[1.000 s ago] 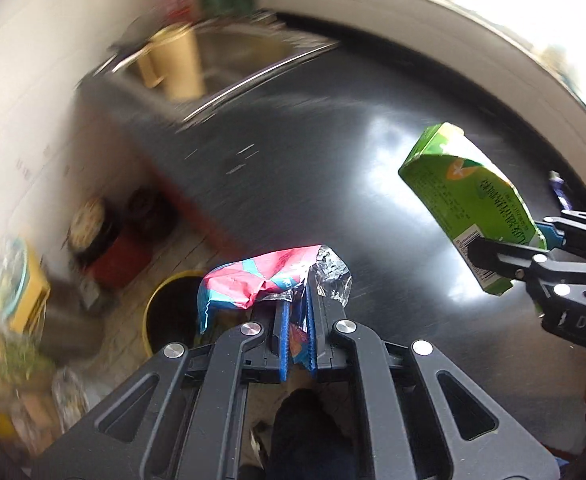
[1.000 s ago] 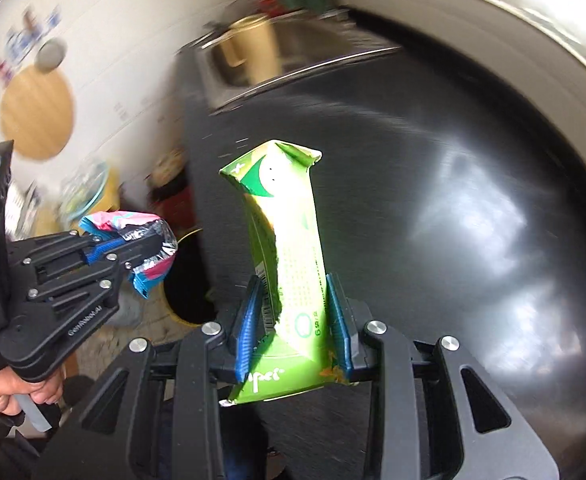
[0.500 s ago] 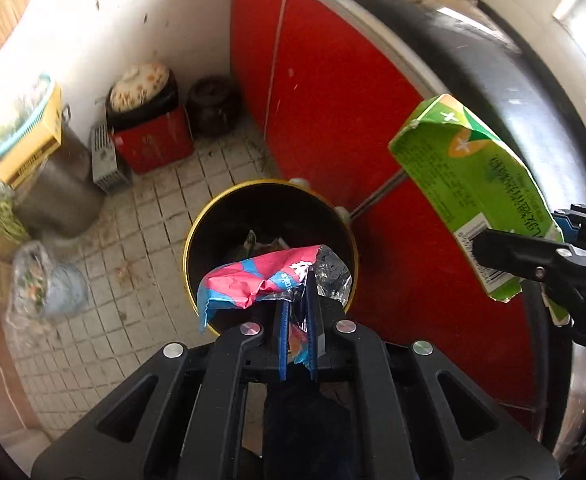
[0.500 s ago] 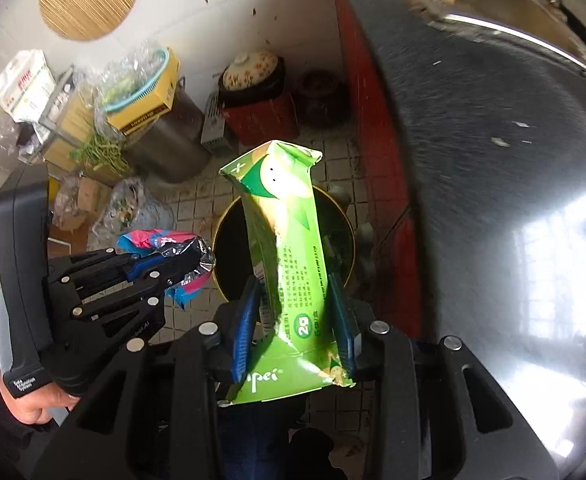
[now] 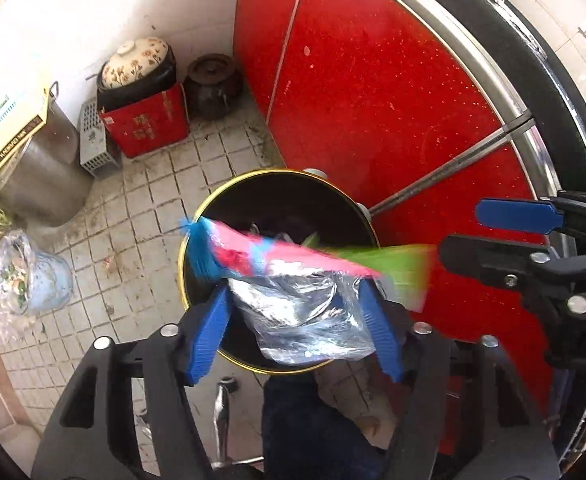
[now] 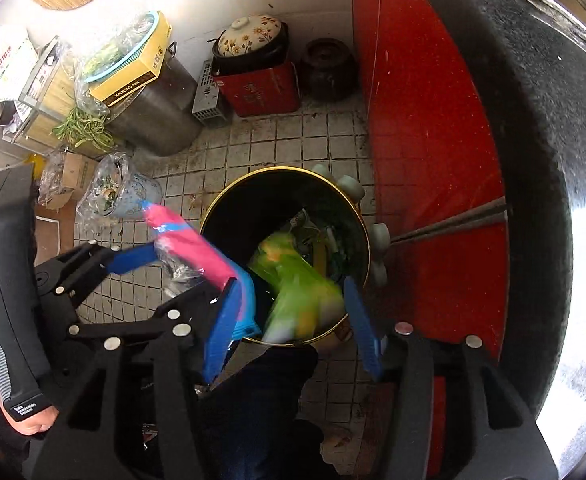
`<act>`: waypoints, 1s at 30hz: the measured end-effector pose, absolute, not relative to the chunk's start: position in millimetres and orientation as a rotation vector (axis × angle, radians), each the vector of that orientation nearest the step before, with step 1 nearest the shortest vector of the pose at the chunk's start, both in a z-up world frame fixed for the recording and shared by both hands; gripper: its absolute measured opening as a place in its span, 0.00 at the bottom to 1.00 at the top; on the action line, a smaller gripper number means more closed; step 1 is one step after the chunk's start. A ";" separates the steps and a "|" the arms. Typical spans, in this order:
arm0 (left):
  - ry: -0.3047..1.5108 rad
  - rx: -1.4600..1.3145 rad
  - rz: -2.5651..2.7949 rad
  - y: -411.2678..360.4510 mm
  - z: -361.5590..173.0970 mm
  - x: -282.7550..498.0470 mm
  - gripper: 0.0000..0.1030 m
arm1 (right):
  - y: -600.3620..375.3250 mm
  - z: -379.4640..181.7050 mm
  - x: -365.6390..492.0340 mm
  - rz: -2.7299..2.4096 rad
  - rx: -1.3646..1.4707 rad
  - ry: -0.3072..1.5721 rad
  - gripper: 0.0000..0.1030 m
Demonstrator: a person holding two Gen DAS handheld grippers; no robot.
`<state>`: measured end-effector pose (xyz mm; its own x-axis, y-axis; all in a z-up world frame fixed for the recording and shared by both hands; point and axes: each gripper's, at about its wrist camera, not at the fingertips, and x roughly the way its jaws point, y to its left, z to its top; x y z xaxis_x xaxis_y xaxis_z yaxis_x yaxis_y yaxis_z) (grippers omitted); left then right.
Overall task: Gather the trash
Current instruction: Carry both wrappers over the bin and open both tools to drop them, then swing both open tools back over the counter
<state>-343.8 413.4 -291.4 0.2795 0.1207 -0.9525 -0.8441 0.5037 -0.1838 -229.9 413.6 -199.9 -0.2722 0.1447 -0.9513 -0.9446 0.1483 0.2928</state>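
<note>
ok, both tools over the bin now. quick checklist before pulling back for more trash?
1. Left tool open: ok, jaws have just been opening.
2. Right tool open: ok, also just opening.
3. Pink wrapper free of pads: cannot tell, blurred between them.
4. Green carton heading into bin: ok, blurred over the opening.
5. Wrapper over the bin: ok in the left view.
6. Tools apart from each other: ok.

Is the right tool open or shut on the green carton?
Open: the right tool has just been opening, its blue pads clear of the blurred green carton over the bin.
</note>
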 end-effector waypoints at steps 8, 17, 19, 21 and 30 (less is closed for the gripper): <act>1.119 -0.750 0.761 401.6 -274.8 -341.6 0.80 | 393.0 -157.1 -219.2 1.398 -0.729 1.376 0.64; 1.033 -0.553 0.723 358.6 -175.1 -297.0 0.90 | 273.9 -25.8 -149.0 1.330 -0.478 1.149 0.83; 1.016 -0.505 0.663 336.7 -155.4 -269.8 0.90 | 225.2 -3.3 -122.0 1.220 -0.428 1.100 0.83; 1.004 -0.445 0.575 306.9 -138.4 -232.7 0.90 | 187.8 9.2 -102.2 1.124 -0.392 1.074 0.83; 1.020 -0.246 0.165 141.2 -100.8 -81.3 0.90 | -48.2 35.3 -31.2 0.561 -0.138 1.039 0.83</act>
